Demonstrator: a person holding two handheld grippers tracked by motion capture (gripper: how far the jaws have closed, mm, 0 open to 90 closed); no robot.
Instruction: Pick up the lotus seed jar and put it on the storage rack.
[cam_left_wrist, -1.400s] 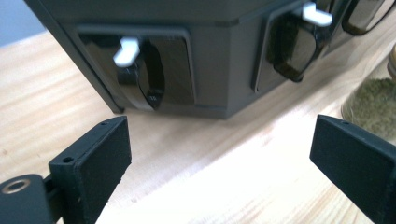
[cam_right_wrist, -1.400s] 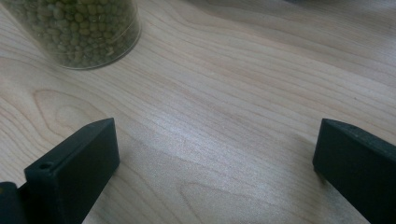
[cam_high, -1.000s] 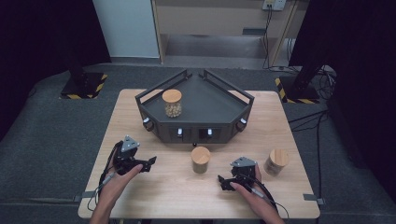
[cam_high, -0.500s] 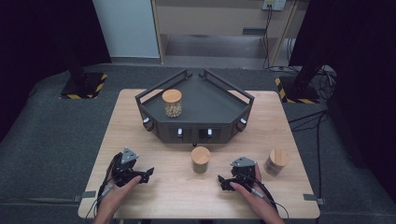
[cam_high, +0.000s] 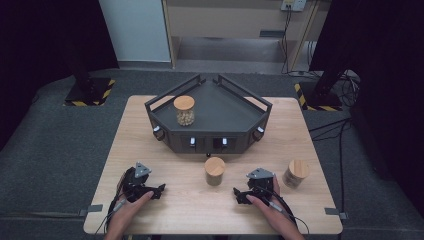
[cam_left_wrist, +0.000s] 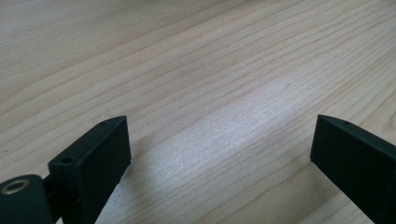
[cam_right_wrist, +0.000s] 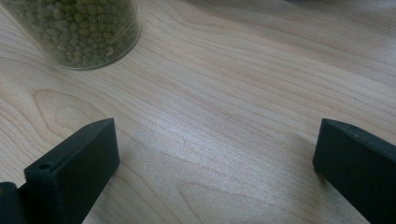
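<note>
Your left gripper (cam_high: 159, 190) has sunk nearer the table's (cam_high: 150, 130) front edge since a second ago, jaws spread wide, empty. Your right gripper (cam_high: 239, 194) gapes empty too, near the upright green-bean jar (cam_high: 215, 171) at centre.

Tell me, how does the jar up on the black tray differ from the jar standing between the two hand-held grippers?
The tray jar stands on the dark tray and holds pale, beige contents; the middle jar stands on the wooden table and holds green beans. Both are upright, clear, with round wooden lids.
</note>
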